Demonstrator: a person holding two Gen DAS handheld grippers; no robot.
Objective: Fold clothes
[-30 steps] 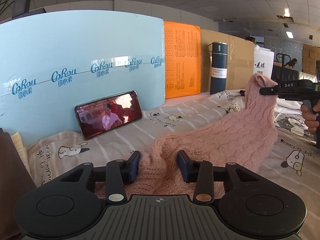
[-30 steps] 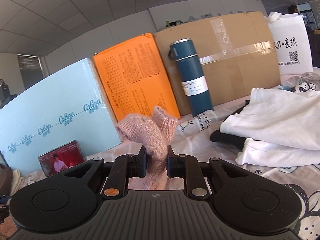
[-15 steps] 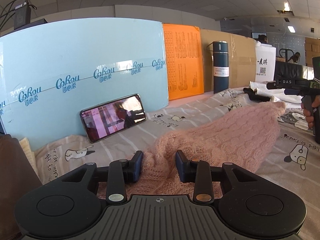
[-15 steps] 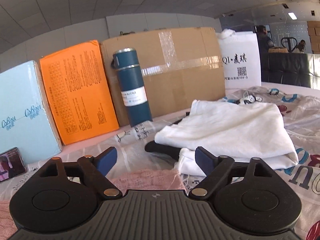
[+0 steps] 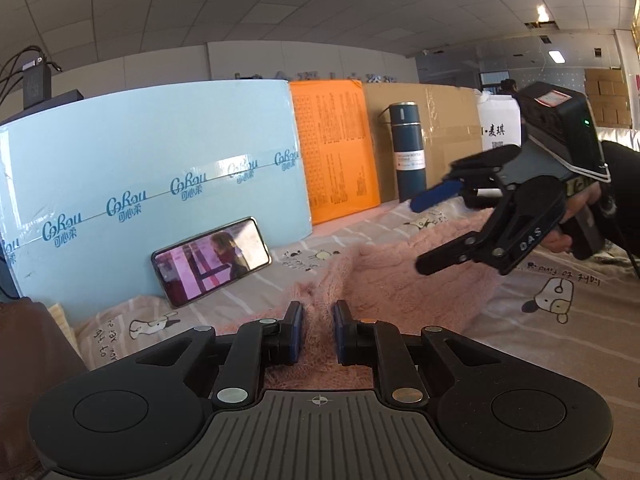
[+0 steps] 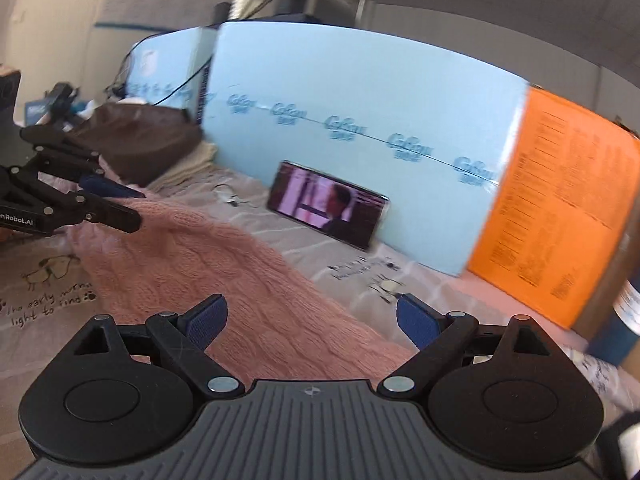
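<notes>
A pink knitted sweater (image 5: 400, 276) lies on the printed bedsheet (image 5: 560, 312); it also shows in the right wrist view (image 6: 224, 268). My left gripper (image 5: 316, 334) is shut on a pinched fold of the sweater near its close edge. My right gripper (image 6: 308, 320) is open and empty, hovering just above the sweater. In the left wrist view the right gripper (image 5: 420, 232) hangs over the sweater's right part, jaws wide apart. In the right wrist view the left gripper (image 6: 128, 204) holds the sweater's far left end.
A phone (image 5: 212, 260) leans against a light blue foam board (image 5: 152, 184). An orange board (image 5: 336, 152), a cardboard box (image 5: 440, 120), a dark blue flask (image 5: 408, 148) and a white bag (image 5: 498, 128) stand at the back. A brown garment (image 6: 136, 140) lies at the left.
My right gripper let go of the sweater end, which dropped flat onto the sheet, then swung left over the sweater. My left gripper closed tighter on its fold.
</notes>
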